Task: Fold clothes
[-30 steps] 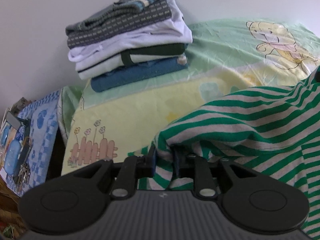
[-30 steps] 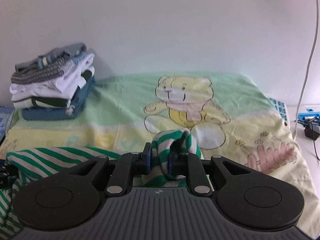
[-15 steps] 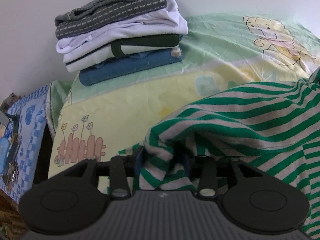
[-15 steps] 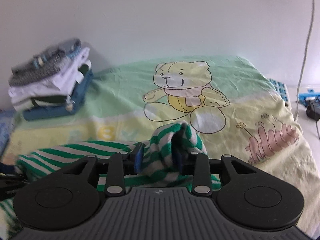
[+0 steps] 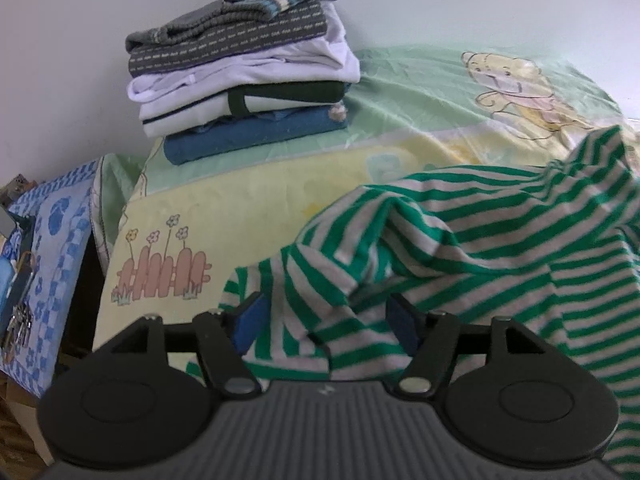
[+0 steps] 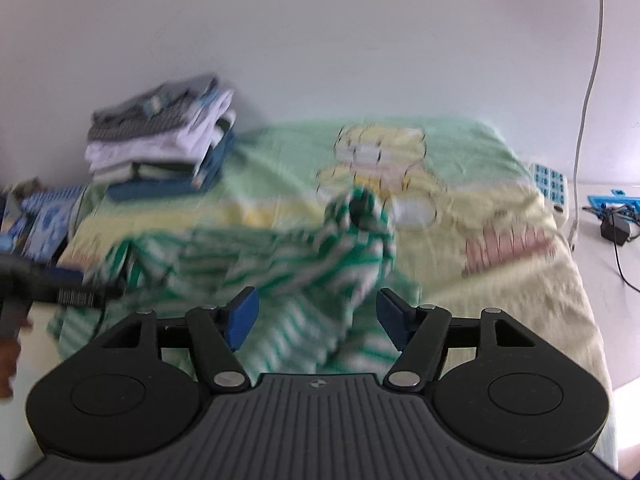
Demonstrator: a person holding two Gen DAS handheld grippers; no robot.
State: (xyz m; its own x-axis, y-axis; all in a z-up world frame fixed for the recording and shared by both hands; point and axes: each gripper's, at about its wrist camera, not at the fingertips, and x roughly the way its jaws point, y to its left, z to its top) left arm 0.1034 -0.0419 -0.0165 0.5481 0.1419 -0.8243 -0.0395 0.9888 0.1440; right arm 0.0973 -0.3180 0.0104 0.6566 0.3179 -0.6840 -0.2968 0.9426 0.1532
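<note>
my fingers are spread on both sides: the left gripper (image 5: 325, 317) has just been opening, and its blue pads (image 5: 250, 320) stand apart with a bunched fold of the green-and-white striped shirt (image 5: 460, 248) lying loose in the gap, neither pad pressing on it. the right gripper (image 6: 316, 313) has just been opening too, its blue pads (image 6: 242, 314) wide and clear of the cloth, with the shirt's rumpled edge (image 6: 304, 264) between and just beyond them; this view is smeared, so i can't tell whether any fold brushes a pad. outward from my fingers the shirt lies crumpled on the bed, heaped rather than flat, with one peak of fabric standing up toward the far side. under it is the pale green and yellow sheet (image 5: 248, 200) printed with a pink fence (image 5: 162, 274) and a yellow bear (image 5: 516, 84). at the back left, against the white wall (image 6: 320, 40), sits a stack of folded clothes (image 5: 244, 64), well apart from the shirt, grey knit on top and a blue piece at the bottom. left of the bed hangs a blue patterned cloth (image 5: 60, 216). in my right view the other gripper (image 6: 60, 280) shows at the left edge, a white cord (image 6: 588, 80) runs down the wall, and a black adapter (image 6: 616, 230) lies on the surface to the right.
</note>
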